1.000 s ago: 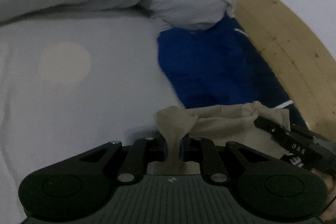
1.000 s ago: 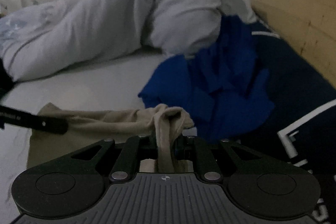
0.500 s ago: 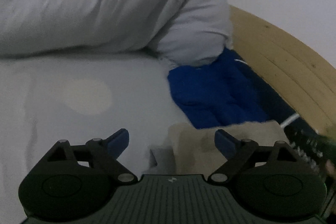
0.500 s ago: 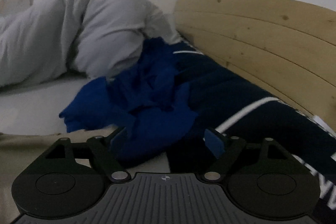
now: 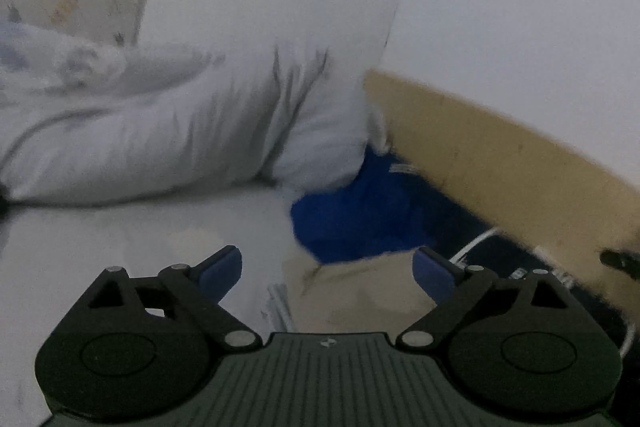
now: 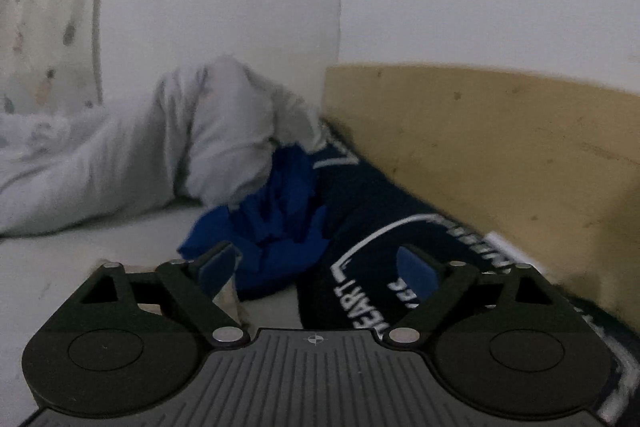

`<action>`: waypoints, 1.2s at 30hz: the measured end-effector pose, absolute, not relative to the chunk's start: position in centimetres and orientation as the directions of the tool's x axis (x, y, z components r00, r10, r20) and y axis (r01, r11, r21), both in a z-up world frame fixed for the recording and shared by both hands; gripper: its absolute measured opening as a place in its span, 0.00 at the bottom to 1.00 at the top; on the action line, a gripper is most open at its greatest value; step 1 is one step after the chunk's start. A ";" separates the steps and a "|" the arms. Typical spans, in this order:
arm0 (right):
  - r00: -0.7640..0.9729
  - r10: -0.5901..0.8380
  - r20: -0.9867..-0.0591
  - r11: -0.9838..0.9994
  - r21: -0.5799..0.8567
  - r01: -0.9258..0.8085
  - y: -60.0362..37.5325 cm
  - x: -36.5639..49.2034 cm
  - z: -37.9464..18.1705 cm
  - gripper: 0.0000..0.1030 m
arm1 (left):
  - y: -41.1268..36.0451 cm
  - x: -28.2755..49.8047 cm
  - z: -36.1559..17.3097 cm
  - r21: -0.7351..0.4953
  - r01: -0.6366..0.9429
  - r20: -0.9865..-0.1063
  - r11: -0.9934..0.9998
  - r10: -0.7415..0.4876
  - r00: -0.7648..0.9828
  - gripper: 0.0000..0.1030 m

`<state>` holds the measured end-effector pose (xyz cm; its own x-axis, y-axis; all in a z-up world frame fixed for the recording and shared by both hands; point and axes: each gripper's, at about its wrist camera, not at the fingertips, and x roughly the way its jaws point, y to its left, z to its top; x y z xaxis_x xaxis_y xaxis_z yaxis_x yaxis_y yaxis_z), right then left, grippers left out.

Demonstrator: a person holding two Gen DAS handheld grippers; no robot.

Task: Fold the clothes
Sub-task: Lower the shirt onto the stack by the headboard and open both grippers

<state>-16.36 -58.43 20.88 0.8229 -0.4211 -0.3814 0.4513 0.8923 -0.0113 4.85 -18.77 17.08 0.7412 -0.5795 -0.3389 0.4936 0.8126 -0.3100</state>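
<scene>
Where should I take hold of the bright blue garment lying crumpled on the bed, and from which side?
Probably at the near left lobe of the bright blue garment, coming low over the bare white sheet. That edge lies free on the sheet; its far end is tucked under the grey duvet, and the navy printed garment lies against its right.

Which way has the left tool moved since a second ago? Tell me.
Yes. The left tool has backed away and risen: the beige garment it gripped lies free, jaws opening, wooden headboard now farther off.

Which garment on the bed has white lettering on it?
The dark navy garment along the wooden bed board; it carries white lettering and a curved stripe. The bright blue garment and the beige garment are plain.
</scene>
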 end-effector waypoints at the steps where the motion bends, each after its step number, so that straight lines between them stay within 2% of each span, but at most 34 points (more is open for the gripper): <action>1: 0.831 -0.422 -0.363 0.893 -0.008 0.450 -57.8 -18.2 22.3 0.88 | -18.0 3.7 18.3 -0.313 0.494 -0.320 0.811 -0.580 0.749 0.96; 3: 0.848 -0.421 -0.323 0.896 -0.003 0.444 -56.4 -21.7 25.1 0.91 | -15.9 1.0 20.8 -0.331 0.487 -0.286 0.808 -0.578 0.765 1.00; 9: 0.909 -0.375 -0.180 0.923 0.012 0.383 -51.2 -30.4 33.6 0.94 | -9.5 -7.9 27.8 -0.327 0.486 -0.176 0.810 -0.558 0.811 1.00; 17: 0.971 -0.237 -0.036 0.971 -0.020 0.236 -43.0 -36.5 40.4 1.00 | -2.8 -17.1 32.4 -0.269 0.471 -0.090 0.840 -0.509 0.856 1.00; 24: 0.993 -0.113 -0.030 0.993 0.034 0.114 -36.6 -37.3 41.5 1.00 | 1.2 -21.0 32.6 -0.206 0.393 -0.090 0.896 -0.417 0.904 1.00; 31: 0.993 -0.036 -0.113 0.993 0.109 0.048 -31.3 -33.9 39.1 1.00 | 3.0 -22.2 31.0 -0.081 0.276 -0.153 0.958 -0.285 0.946 1.00; 36: 0.982 -0.025 -0.187 0.986 0.159 0.055 -28.1 -31.7 35.5 1.00 | 3.3 -21.3 29.3 -0.062 0.220 -0.206 0.973 -0.228 0.952 1.00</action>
